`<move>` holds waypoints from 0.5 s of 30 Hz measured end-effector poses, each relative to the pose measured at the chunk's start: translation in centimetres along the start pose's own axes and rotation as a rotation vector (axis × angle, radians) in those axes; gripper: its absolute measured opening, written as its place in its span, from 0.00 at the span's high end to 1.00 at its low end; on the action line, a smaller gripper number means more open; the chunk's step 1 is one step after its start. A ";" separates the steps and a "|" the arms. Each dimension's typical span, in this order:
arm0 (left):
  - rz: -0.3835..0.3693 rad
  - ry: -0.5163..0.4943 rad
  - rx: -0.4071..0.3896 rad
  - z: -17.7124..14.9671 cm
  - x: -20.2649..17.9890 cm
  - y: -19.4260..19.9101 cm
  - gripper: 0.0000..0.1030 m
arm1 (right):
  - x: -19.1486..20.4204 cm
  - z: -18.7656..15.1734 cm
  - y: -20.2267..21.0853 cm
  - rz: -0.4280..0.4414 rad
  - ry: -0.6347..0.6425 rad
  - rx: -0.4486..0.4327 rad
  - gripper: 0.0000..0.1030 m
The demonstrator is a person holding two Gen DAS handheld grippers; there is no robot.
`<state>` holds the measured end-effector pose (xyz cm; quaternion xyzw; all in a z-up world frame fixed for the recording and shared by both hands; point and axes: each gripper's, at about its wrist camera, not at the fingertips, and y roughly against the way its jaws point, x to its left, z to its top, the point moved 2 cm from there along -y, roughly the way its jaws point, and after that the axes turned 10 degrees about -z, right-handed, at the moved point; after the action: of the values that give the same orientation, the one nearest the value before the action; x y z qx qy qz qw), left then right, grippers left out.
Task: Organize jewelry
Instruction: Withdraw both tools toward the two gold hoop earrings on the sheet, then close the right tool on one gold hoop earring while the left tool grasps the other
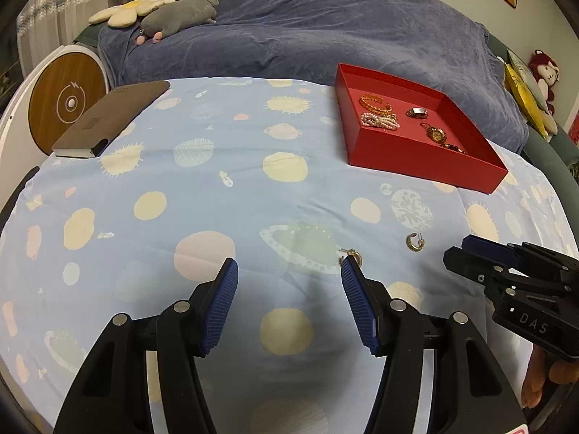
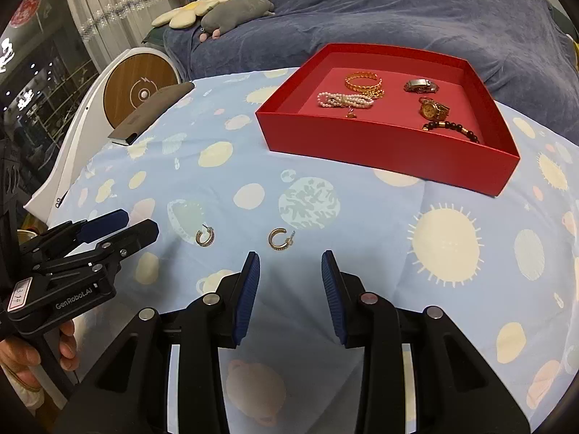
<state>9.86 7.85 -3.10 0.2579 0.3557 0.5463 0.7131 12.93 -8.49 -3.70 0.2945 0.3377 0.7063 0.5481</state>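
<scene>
Planet-print worktop cloth (image 2: pixel 362 224); red tray (image 2: pixel 391 144) upper right, two earrings (image 2: pixel 280 238) centre; left tongs (image 1: pixel 289 271) and right tongs (image 2: pixel 290 260) both released, empty.

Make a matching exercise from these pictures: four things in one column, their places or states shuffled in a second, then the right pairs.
Things:
1. pearl bracelet
2. two hoop earrings
3. dark notebook
4. left tool

Places or states:
A. open, nothing between its fingers
B. on the patterned cloth, outside the red tray
C. inside the red tray, beside a gold chain bracelet
D. at the cloth's far edge, by the round wooden disc

Pairs: 1-C, 2-B, 3-D, 4-A
</scene>
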 end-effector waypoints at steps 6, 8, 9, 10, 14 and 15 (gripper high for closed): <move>-0.005 0.006 0.019 -0.5 0.7 -0.3 0.44 | 0.9 0.5 -1.7 -0.014 0.022 0.008 0.67; -0.011 0.010 0.021 -0.5 0.8 -0.3 0.44 | 1.1 0.6 -2.3 -0.017 0.023 0.014 0.67; -0.015 0.011 0.023 -0.6 0.8 -0.3 0.44 | 1.2 0.6 -2.5 -0.020 0.026 0.017 0.67; -0.018 0.011 0.023 -0.6 0.8 -0.3 0.44 | 1.4 0.6 -2.8 -0.022 0.033 0.020 0.67; -0.029 0.009 0.027 -0.5 0.6 -0.5 0.44 | 1.9 0.7 -3.1 -0.059 0.068 -0.002 0.71; -0.032 0.011 0.029 -0.5 0.6 -0.5 0.44 | 2.0 0.7 -3.2 -0.067 0.077 -0.006 0.75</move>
<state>9.84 8.26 -3.95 0.2596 0.3715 0.5310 0.7160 14.81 -5.89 -5.75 0.2539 0.3660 0.6993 0.5591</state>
